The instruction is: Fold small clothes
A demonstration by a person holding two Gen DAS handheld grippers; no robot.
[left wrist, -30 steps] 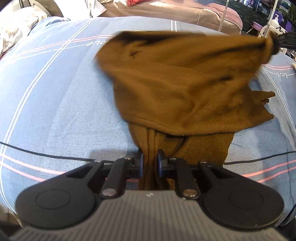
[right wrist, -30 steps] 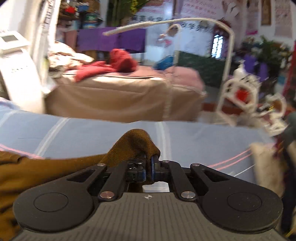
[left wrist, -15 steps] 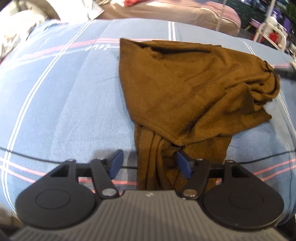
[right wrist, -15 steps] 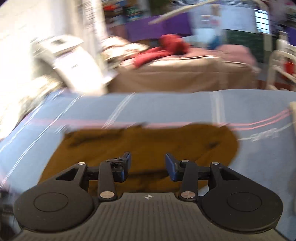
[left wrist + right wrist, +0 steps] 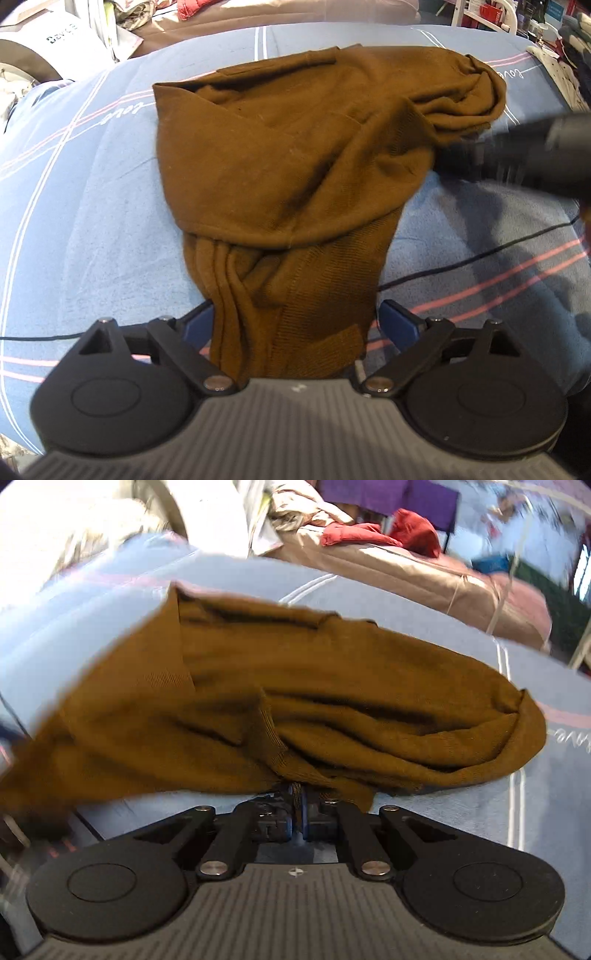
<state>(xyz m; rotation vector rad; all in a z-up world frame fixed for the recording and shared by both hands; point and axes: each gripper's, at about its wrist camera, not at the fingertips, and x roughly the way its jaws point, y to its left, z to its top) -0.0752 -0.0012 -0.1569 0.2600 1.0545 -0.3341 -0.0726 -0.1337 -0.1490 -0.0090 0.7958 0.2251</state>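
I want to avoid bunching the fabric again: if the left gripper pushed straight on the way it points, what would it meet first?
Probably the brown garment: its ribbed end lies between the opening jaws of the left gripper, untouched by the pads.

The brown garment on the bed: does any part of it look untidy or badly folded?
Yes. The brown garment lies askew on the blue bedsheet: its near end is bunched into narrow pleats, and its far right end is crumpled rather than flat.
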